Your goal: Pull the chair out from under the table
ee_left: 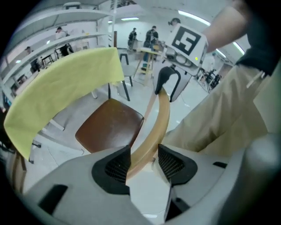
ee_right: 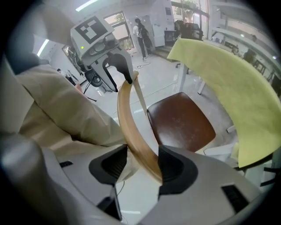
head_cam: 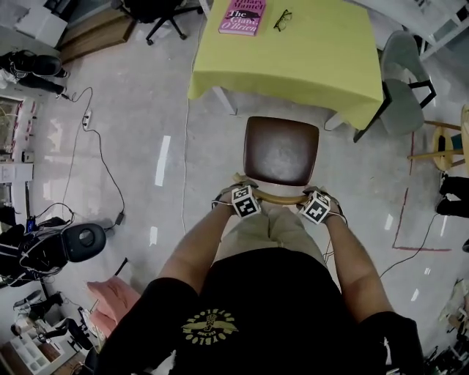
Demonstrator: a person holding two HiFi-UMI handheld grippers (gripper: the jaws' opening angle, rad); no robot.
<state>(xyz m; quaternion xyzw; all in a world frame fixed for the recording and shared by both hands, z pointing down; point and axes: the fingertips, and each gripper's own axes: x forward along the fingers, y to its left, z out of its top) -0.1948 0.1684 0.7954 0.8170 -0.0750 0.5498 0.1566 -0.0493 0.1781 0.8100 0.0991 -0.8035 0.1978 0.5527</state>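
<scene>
A chair with a brown seat [head_cam: 281, 150] and a curved wooden backrest [head_cam: 282, 198] stands on the floor just in front of the table under a yellow cloth [head_cam: 293, 58], its seat out from under the cloth. My left gripper [head_cam: 238, 183] straddles the left end of the backrest [ee_left: 160, 123]. In the left gripper view, the left gripper [ee_left: 144, 160] is open; the rail rests on one pad, with a slim gap to the other. My right gripper [head_cam: 314, 193] straddles the right end. It [ee_right: 142, 160] is open, the rail [ee_right: 127, 118] against one pad only.
A pink book [head_cam: 242, 16] and glasses [head_cam: 283, 20] lie on the table. A grey chair [head_cam: 403, 88] and a wooden stool [head_cam: 443, 143] stand to the right. A cable and power strip [head_cam: 86, 117] lie on the floor at left. The person's trousers [head_cam: 267, 231] are close behind the backrest.
</scene>
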